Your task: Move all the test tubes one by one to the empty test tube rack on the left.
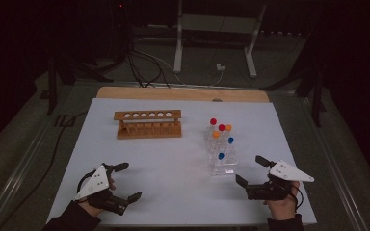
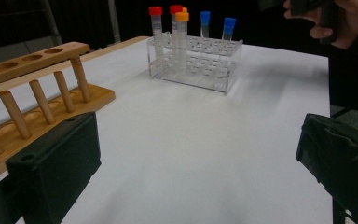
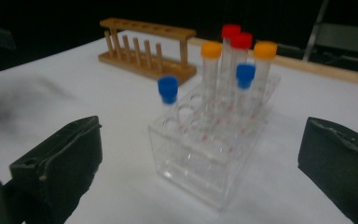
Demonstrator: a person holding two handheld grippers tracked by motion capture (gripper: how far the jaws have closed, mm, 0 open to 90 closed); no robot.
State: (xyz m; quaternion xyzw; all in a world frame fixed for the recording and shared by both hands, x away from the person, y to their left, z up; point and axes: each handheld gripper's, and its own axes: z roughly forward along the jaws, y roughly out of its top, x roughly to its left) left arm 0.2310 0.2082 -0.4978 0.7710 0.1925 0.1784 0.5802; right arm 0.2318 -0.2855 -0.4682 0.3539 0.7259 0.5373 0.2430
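My left gripper [image 1: 129,182] rests low over the near left part of the worktop [image 1: 173,159], its jaws spread wide with nothing but bare white surface between them. My right gripper [image 1: 251,171] sits at the near right, jaws likewise spread wide and gripping nothing. Each carries a grey three-cornered plate on top.

The clear rack [image 1: 223,161] stands on the right half of the worktop, just ahead of and a little to the left of my right gripper, not touching it. In the right gripper view the clear rack [image 3: 205,154] lies between and just beyond the open jaws, apart from both. It holds six capped tubes, all upright: two red-capped tubes [image 3: 231,33] at the far end, two orange-capped tubes [image 3: 211,49] flanking them, and two blue-capped tubes [image 3: 168,87] nearer to me. The remaining wells look empty.

The wooden rack [image 1: 148,124] stands on the far left-centre of the worktop, well apart from the clear rack. Its top bar has a row of round holes, none occupied, with pegs below. In the left gripper view the wooden rack [image 2: 37,93] lies just beyond my left jaw; whether they touch I cannot tell.
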